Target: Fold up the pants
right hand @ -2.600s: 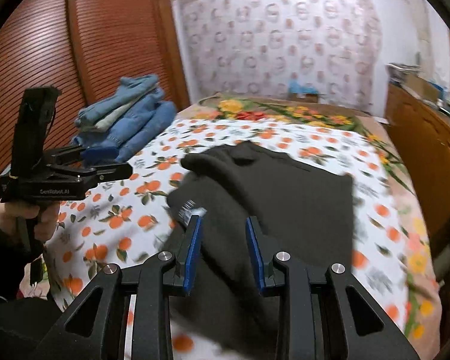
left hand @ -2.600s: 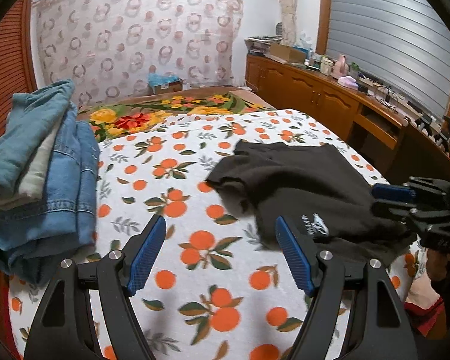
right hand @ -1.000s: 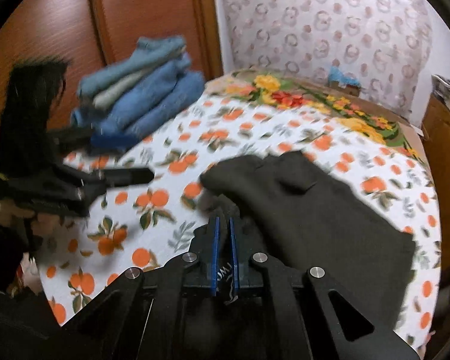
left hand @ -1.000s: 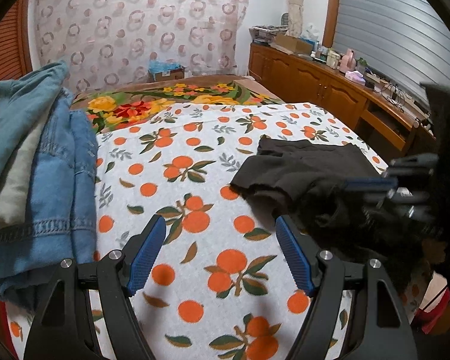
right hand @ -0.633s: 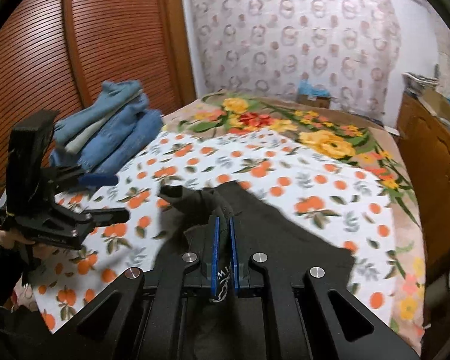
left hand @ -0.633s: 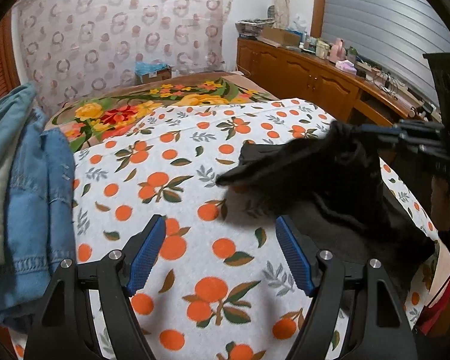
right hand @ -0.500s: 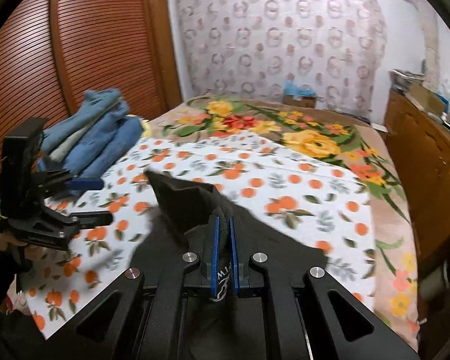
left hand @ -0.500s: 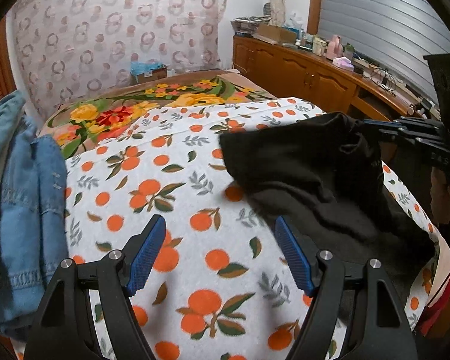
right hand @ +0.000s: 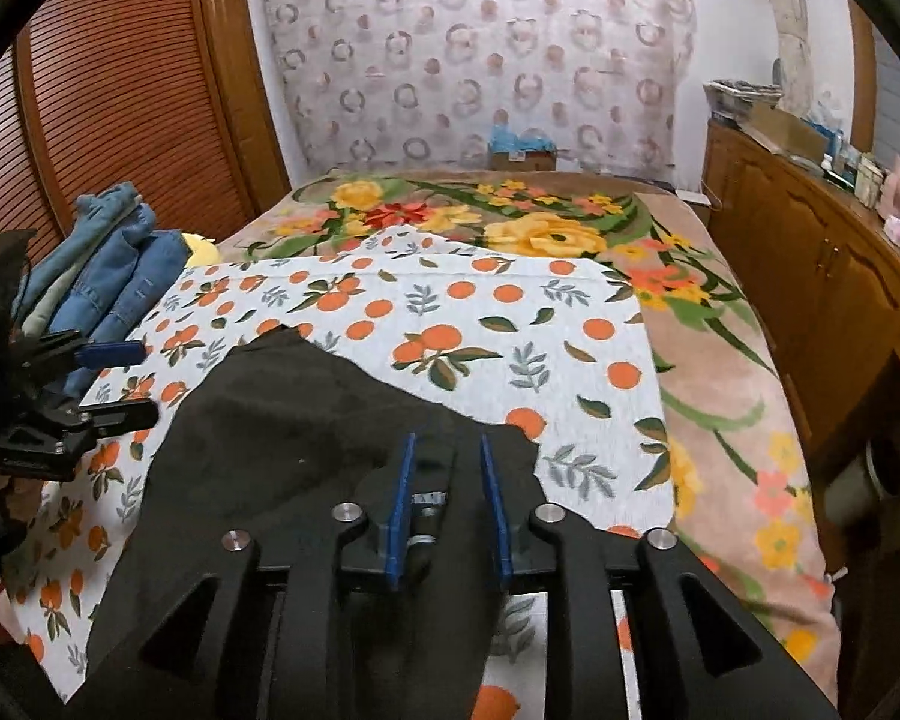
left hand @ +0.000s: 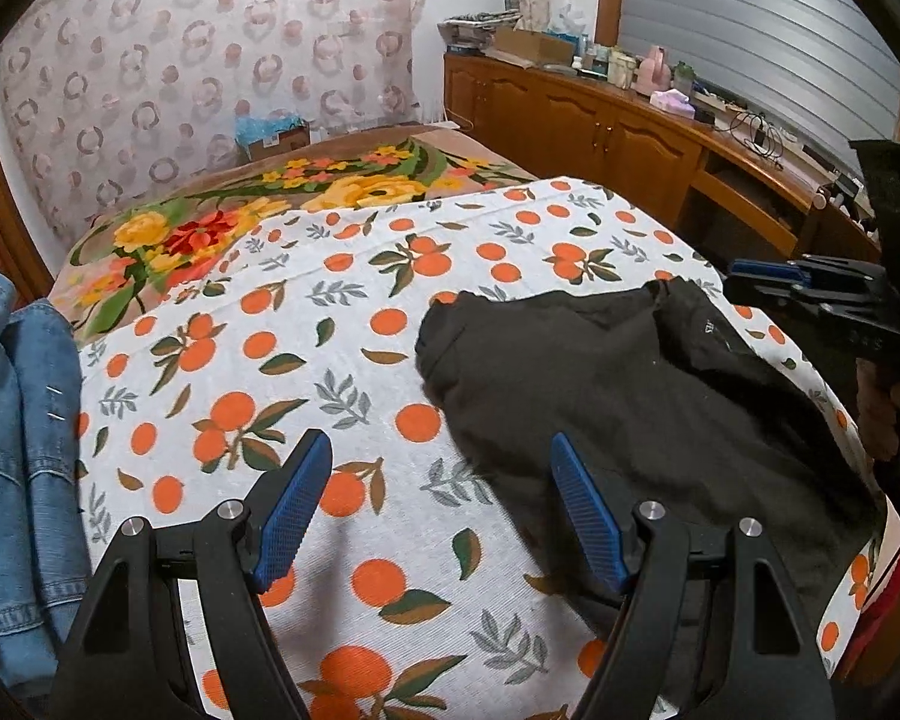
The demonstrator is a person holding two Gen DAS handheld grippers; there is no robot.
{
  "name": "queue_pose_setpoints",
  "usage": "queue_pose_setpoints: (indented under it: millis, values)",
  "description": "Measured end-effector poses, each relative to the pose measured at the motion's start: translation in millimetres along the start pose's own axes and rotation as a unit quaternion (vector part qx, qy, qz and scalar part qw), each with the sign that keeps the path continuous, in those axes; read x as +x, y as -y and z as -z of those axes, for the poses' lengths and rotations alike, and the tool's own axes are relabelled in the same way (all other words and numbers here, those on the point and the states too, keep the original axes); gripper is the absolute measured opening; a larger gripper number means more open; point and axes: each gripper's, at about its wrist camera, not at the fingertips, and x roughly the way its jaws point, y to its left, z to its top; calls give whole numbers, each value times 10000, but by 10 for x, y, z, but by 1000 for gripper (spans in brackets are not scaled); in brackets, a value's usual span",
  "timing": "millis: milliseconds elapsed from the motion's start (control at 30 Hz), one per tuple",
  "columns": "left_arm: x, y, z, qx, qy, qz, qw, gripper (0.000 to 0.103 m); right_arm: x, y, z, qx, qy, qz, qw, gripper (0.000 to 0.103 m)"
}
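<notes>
Nearest to the right wrist camera, the right gripper (right hand: 447, 510) stood low over the black pants (right hand: 282, 420). Its jaws were opening, and a fold of the dark cloth with a small white label still lay between the blue pads (right hand: 401, 504). The pads did not seem to press on it any more, so I judge that the cloth was being let go there, at the place where this part should rest.

In the left wrist view, the left gripper (left hand: 441, 516) hung above the bed with its jaws spread wide and nothing between them. Its right pad (left hand: 582, 525) stood just over the near edge of the pants, but I cannot tell if it touched the cloth. It was probably kept ready to take an edge for the next fold.

The pants lay on the orange-print sheet (left hand: 306, 360), near the front edge of the bed and toward its right side. They were flat for the most part, with some loose ridges near the waist, so the folding looked not finished.

Farther to the left, a pile of blue denim clothes (right hand: 114, 264) sat well apart from the pants, perhaps put aside so that the middle stays free for work. Behind the sheet was a flowered blanket (right hand: 534, 222), then a patterned curtain (right hand: 480, 54), and a wooden cabinet (left hand: 606, 126) along the right wall.
</notes>
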Motion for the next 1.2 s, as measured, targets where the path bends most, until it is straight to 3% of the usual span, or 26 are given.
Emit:
queue_pose_setpoints:
  millis: [267,533,633,700,767,967,1200]
  values:
    - [103,70,9,-19,-110,37,9999,77,114,-4,13,-270,-156,-234,9992,30]
    - [206,105,26,-21,-214,70,9997,77,278,-43,-31,-619,-403,-133,9972,30]
    - [249,111,42,-10,-260,20,9997,77,335,-76,-22,-829,-514,90,9952,30]
    - [255,113,48,-8,-264,17,9996,77,366,-64,-9,-908,-543,155,9943,12]
    - [258,117,52,-6,-257,9,9997,77,374,-41,-15,-911,-534,209,9942,6]
    - [278,143,89,60,-223,-61,9997,77,202,209,-51,-560,-208,556,9967,2]
    - [290,77,78,-95,-255,77,9996,78,185,456,16,-140,-220,764,9967,2]
